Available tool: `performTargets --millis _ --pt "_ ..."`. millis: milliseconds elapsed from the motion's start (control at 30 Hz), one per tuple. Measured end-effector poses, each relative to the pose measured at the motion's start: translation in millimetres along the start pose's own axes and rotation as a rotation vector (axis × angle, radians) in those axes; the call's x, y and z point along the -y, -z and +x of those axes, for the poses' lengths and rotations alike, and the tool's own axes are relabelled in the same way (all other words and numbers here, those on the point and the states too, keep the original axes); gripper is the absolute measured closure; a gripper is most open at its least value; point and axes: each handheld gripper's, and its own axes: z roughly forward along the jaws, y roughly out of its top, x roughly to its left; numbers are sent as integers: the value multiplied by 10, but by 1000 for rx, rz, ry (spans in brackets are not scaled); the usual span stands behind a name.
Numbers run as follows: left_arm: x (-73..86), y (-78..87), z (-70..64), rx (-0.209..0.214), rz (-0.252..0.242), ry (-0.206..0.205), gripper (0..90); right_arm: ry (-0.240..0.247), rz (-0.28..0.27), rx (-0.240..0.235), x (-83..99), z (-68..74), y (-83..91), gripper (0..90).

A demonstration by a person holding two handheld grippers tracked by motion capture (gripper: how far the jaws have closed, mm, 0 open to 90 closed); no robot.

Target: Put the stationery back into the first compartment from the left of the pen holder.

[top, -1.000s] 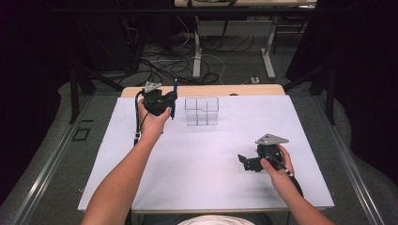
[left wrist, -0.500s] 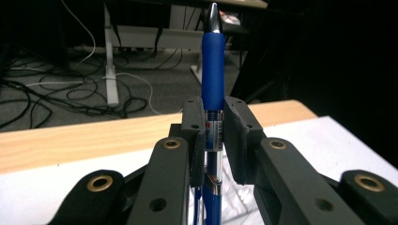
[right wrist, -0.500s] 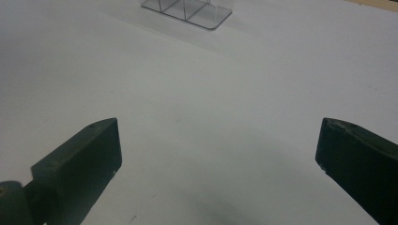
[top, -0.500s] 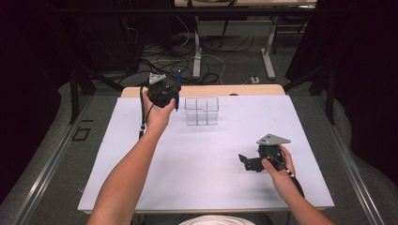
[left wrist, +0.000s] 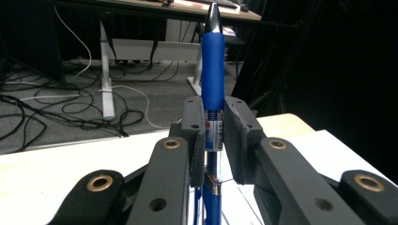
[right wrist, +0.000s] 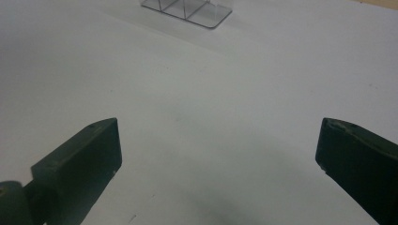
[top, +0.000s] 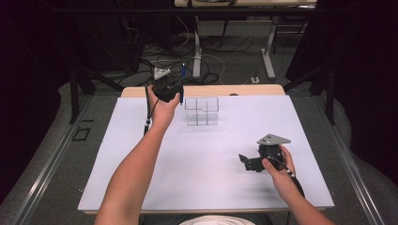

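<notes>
Blue pen [left wrist: 213,84], one only, clamped upright between the black jaws of the left gripper [left wrist: 213,136] — grip section and dark tip above the jaw pads, labelled barrel pinched between them, lower barrel running down out of the left gripper view. Held in the air near the far left corner of the white table [top: 141,159], just left of the clear organizer [top: 202,111] and apart from it. Seen from the high view as a thin blue line [top: 182,77] standing beside the left gripper [top: 176,96].

Against a second ago: left gripper carried farther from the person and a little toward the organizer, higher over the table's far edge; grey plate now turned up toward the camera. Pen upright then as now. Right gripper [top: 244,161] unmoved, resting low on the table's near right part. Organizer in the same spot.

Counted: one pen; one organizer of clear plastic, with compartments divided by thin walls — exact number hard to tell; two grippers, one per hand; one table.

Right gripper released, jaws spread wide in the right gripper view [right wrist: 213,154], nothing between them but bare white tabletop. Organizer [right wrist: 187,9] visible at the top edge there, well apart from the jaws.

Left forearm stretched long across the table, left hand [top: 164,105] wrapped round its gripper; right hand [top: 277,168] likewise.
</notes>
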Motion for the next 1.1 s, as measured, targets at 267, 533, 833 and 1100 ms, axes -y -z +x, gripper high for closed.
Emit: performTargets --millis 267,533,833,1100 --pt "9 -65 17 -14 -10 10 796 -3 16 -12 1 13 -1 2" --pt "40 -129 13 -27 -19 20 796 6 8 -18 6 19 -20 2" --pt "113 -252 8 -27 -16 19 796 8 8 -21 9 19 -22 2" --pt "171 -347 17 -18 -6 24 796 1 8 -24 12 14 -12 2"
